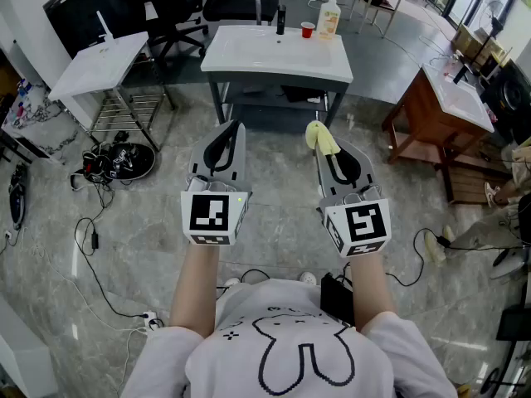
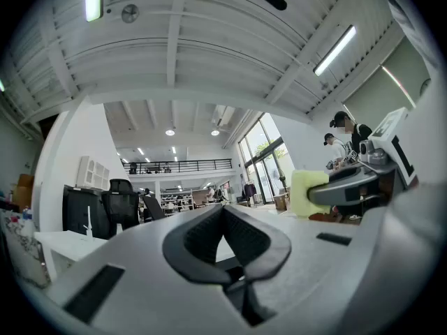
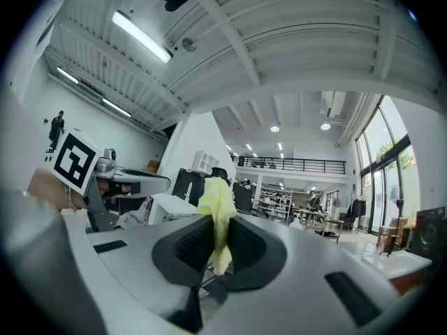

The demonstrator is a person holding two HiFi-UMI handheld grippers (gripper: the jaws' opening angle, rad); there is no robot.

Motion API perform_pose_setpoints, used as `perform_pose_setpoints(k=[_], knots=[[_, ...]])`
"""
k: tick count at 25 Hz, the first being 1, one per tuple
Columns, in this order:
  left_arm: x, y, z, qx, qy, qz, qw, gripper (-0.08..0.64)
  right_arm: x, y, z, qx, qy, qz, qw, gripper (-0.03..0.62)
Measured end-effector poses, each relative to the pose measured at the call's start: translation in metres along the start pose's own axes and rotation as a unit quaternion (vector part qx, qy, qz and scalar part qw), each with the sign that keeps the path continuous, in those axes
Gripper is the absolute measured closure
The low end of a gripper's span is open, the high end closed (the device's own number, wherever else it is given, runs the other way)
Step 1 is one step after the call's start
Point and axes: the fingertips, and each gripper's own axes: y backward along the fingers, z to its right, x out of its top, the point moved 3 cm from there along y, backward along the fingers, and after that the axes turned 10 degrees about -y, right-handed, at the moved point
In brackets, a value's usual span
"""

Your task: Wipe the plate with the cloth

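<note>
A yellow cloth (image 1: 322, 137) sticks up from the tip of my right gripper (image 1: 321, 146), which is shut on it. In the right gripper view the cloth (image 3: 215, 201) is pinched between the dark pads and its top flops over them. My left gripper (image 1: 233, 128) is held level beside it, jaws shut with nothing between them (image 2: 223, 211). The left gripper view also catches the cloth (image 2: 306, 191) off to the right. Both grippers hover above the floor, short of the white washbasin stand (image 1: 278, 52). No plate shows in any view.
On the basin's back edge stand a soap bottle (image 1: 329, 16), a red cup (image 1: 308, 29) and a black bottle (image 1: 282, 19). A second white basin (image 1: 104, 60) stands left, a wooden one (image 1: 452, 98) right. Office chairs (image 1: 232, 2) stand behind; cables and shoes (image 1: 112, 162) lie on the floor.
</note>
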Motion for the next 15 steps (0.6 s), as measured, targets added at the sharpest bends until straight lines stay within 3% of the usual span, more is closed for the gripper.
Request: perform_pose_setpoints(k=[7,15], knots=[[0.022,-0.025,0.082,0.035,-0.002,-0.010,0.9993,0.552,-0.006,0.049,0.089,0.018,-0.006,0.000,1.000,0.541],[0.041,-0.041,0.147,0.066,-0.022,-0.026,0.9972,0.552,-0.014,0.083,0.145,0.054,-0.013,0.002,0.998,0.541]])
